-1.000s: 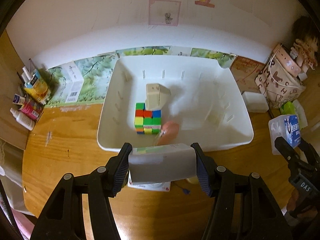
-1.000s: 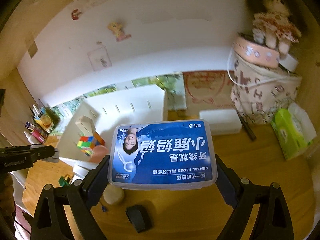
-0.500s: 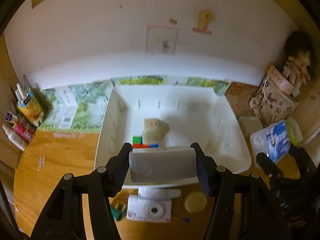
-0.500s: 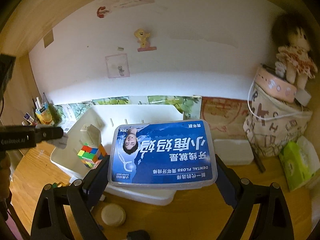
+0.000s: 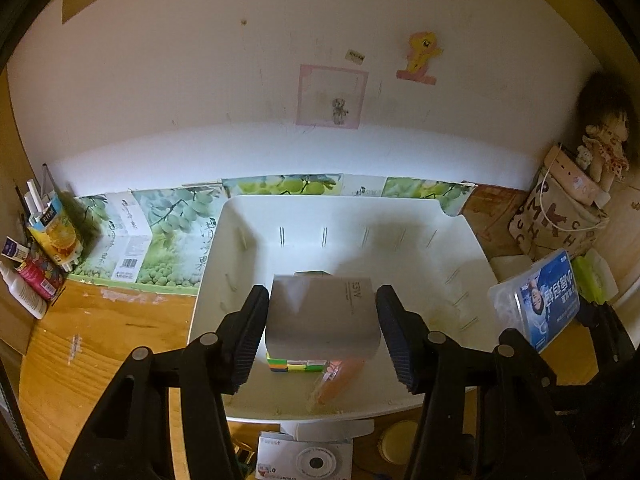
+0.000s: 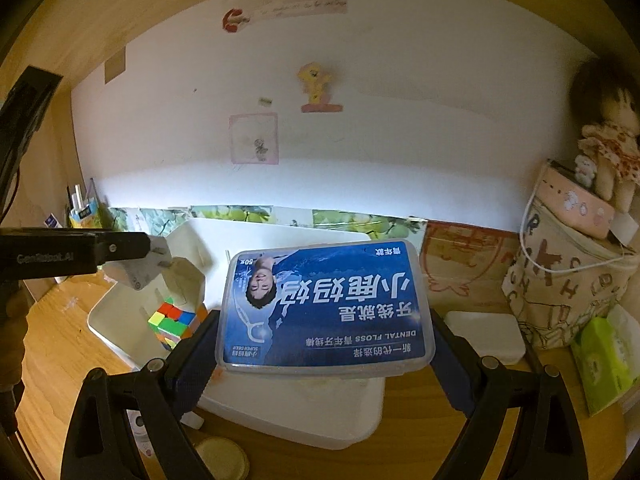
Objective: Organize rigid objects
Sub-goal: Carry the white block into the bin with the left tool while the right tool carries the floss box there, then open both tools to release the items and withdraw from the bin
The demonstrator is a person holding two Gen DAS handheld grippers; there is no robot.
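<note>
Risk first, from the left wrist view: the left gripper [image 5: 322, 330] is clenched on a pale grey rectangular block with rounded corners [image 5: 322, 316], held over the white plastic bin [image 5: 460, 248] and right above the multicoloured puzzle cube [image 5: 298, 366] and an orange, blurred item [image 5: 340, 374] lying beside it. Let go from here, the block would probably land on the cube and tip or bounce, since the cube's top gives it little flat room. The bare floor of the bin to the right looks the safer spot. Below the bin's near rim, a white box printed with a camera [image 5: 306, 460] and a round yellowish lid [image 5: 396, 444] sit on the wooden bench [image 5: 92, 344].

Right wrist view: the right gripper [image 6: 324, 344] grasps a clear plastic dental floss box with a blue label [image 6: 326, 308] flat between its pads, above the bin's near right corner. The left gripper reaches in from the left over the cube, so both loads heading for the same bin could collide. A beige printed bag [image 6: 560, 280] and green tissue pack [image 6: 604, 364] stand well apart to the right.
</note>
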